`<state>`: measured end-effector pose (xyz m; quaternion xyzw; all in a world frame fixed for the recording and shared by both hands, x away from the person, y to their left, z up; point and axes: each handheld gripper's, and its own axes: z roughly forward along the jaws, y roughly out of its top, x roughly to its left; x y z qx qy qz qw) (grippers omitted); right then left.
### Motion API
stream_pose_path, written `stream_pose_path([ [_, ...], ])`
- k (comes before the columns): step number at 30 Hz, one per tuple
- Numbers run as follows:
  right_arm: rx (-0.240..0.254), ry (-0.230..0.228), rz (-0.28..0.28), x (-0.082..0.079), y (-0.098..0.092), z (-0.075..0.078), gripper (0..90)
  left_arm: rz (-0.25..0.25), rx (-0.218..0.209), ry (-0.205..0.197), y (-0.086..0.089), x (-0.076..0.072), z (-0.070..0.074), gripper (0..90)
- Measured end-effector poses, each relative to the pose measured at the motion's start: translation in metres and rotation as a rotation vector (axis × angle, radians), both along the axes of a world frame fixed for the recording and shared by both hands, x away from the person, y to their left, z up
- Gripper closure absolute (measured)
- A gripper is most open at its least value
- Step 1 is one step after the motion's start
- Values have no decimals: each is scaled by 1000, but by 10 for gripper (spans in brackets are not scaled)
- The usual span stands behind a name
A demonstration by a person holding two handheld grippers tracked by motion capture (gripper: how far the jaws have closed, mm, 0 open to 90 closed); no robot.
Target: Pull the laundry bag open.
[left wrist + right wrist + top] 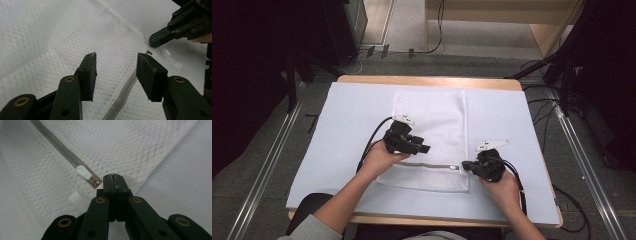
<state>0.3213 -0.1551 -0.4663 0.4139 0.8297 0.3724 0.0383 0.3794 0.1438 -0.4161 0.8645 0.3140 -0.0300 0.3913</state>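
Right gripper [115, 178] jaws together beside the zip pull [84, 172], seemingly gripping nothing; left gripper [116, 72] jaws apart above the mesh bag [430, 120]; bag may slide when the zip is tugged.

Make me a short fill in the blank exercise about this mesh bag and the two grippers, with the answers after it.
1. The white mesh bag lies flat on a ___ sheet.
2. The left gripper hovers over the bag with its jaws ___.
3. The right gripper has its jaws ___.
4. The zipper pull beside the right gripper is ___ in colour.

Missing words: white; open; shut; white
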Motion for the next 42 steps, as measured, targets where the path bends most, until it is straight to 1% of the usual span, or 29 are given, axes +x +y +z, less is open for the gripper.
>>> stream_pose_path([
  [1,-4,3,1,0,0,-1,900,-7,1,2,-1,0,0,518],
  [3,-7,9,-1,0,1,-3,900,-10,-13,10,-5,-2,-1,519],
  [4,-8,6,1,0,1,-3,900,-16,-2,8,-7,-3,-1,520],
  [5,-11,-1,4,0,2,-4,900,-18,-11,7,-9,-3,-2,522],
  [8,-19,-16,10,-1,2,-5,900,-32,-6,13,-14,-5,-3,528],
  [9,-21,-26,20,-2,2,-5,900,-34,3,10,-16,-6,-3,533],
  [12,-18,-35,20,-2,2,-6,900,-44,5,14,-20,-8,-5,539],
  [14,-17,-41,23,-2,2,-6,900,-47,-7,19,-23,-9,-6,547],
  [15,-17,-41,24,-2,2,-7,900,-51,-14,28,-24,-10,-7,556],
  [17,-26,-43,25,-2,4,-6,900,-55,-8,30,-28,-12,-9,573],
  [20,-32,-53,27,-4,4,-7,900,-68,-3,42,-35,-15,-12,629],
  [21,-32,-53,27,-4,4,-7,900,-76,-4,47,-38,-16,-14,629],
  [24,-29,-58,32,-4,4,-7,900,-91,14,58,-48,-20,-19,669],
  [25,-29,-63,33,-4,4,-7,900,-91,23,47,-50,-22,-21,686],
  [26,-29,-64,34,-4,4,-7,900,-91,20,50,-51,-22,-21,705],
  [27,-30,-66,36,-4,4,-7,900,-92,10,61,-52,-22,-23,720],
  [28,-31,-66,34,-5,4,-7,900,-88,10,74,-54,-22,-24,730],
  [30,-36,-79,44,-5,4,-8,900,-95,22,78,-58,-22,-28,757],
  [31,-38,-84,45,-5,4,-8,900,-96,23,88,-60,-23,-29,767],
  [32,-45,-88,47,-6,4,-7,900,-108,39,89,-63,-24,-32,782],
  [34,-47,-93,48,-7,4,-7,900,-106,40,94,-65,-24,-33,788],
  [35,-46,-90,47,-7,4,-7,900,-102,38,87,-66,-24,-34,792],
  [38,-40,-80,53,-8,4,-6,900,-99,34,101,-67,-23,-35,795],
  [40,-47,-79,54,-10,4,-6,900,-102,35,102,-68,-22,-37,795],
  [41,-49,-80,58,-11,4,-6,900,-103,36,112,-69,-21,-37,795],
  [42,-51,-77,58,-12,5,-6,900,-101,32,115,-70,-22,-37,795],
])
